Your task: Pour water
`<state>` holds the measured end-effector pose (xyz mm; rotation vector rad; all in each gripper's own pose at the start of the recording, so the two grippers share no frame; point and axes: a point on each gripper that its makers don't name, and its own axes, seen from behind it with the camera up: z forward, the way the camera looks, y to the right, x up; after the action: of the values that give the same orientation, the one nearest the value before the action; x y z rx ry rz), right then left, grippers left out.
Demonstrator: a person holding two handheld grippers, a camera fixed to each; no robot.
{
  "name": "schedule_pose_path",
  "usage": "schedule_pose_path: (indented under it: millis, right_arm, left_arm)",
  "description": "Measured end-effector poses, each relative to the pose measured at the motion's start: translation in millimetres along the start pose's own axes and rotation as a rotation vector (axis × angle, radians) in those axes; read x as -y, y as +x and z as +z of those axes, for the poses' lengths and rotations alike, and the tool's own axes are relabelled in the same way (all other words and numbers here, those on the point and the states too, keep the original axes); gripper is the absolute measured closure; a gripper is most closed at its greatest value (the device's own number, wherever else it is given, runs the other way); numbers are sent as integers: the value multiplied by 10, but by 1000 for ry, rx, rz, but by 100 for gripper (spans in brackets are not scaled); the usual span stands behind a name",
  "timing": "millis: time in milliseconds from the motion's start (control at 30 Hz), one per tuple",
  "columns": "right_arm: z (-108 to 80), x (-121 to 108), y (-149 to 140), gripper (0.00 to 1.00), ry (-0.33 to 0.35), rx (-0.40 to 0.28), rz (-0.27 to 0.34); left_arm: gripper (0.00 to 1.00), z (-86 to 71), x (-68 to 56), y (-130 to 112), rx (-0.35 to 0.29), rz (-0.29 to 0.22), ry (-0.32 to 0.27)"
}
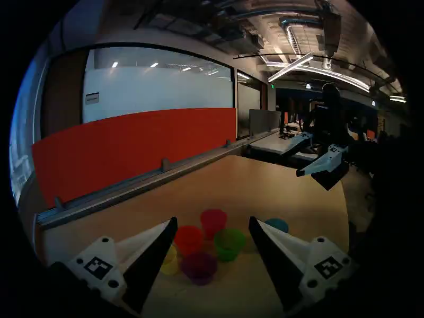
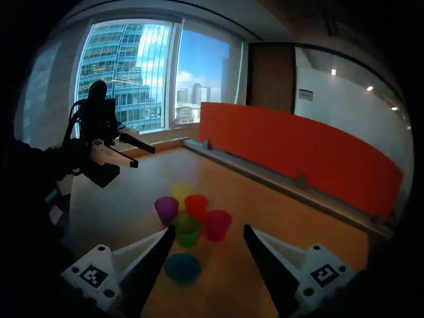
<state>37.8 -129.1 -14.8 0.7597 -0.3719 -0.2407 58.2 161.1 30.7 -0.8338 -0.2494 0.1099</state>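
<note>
Six small plastic cups stand clustered on the wooden table (image 1: pixel 275 185): pink (image 1: pixel 213 220), orange-red (image 1: pixel 188 238), green (image 1: pixel 229 243), purple (image 1: pixel 199 266), yellow (image 1: pixel 169 261) and, a little apart, blue (image 1: pixel 276 225). My left gripper (image 1: pixel 212 219) hovers open above and short of the cluster, holding nothing. In the right gripper view the same cups appear: purple (image 2: pixel 166 208), yellow (image 2: pixel 180 192), orange-red (image 2: pixel 196 205), pink (image 2: pixel 218 223), green (image 2: pixel 187 229), blue (image 2: pixel 182 266). My right gripper (image 2: pixel 208 228) is open over them. Each gripper is seen by the other camera, open: right (image 1: pixel 291 163), left (image 2: pixel 144 157).
An orange partition (image 1: pixel 132 148) with a metal rail runs along the table's far edge (image 2: pixel 297 143). Large windows (image 2: pixel 132 74) lie beyond one end of the table. A person's dark sleeve (image 2: pixel 32 159) holds the left gripper. More desks (image 1: pixel 275 140) stand behind.
</note>
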Motion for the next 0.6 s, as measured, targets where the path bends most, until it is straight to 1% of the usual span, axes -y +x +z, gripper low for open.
schedule_pose_path:
  millis: [300, 600]
  right_arm:
    - [126, 68, -222, 0, 30, 56, -2]
    - [228, 144, -462, 0, 50, 110, -6]
  left_arm:
    - [0, 98, -8, -167, 31, 0, -9]
    - [0, 194, -85, -353, 74, 10, -33]
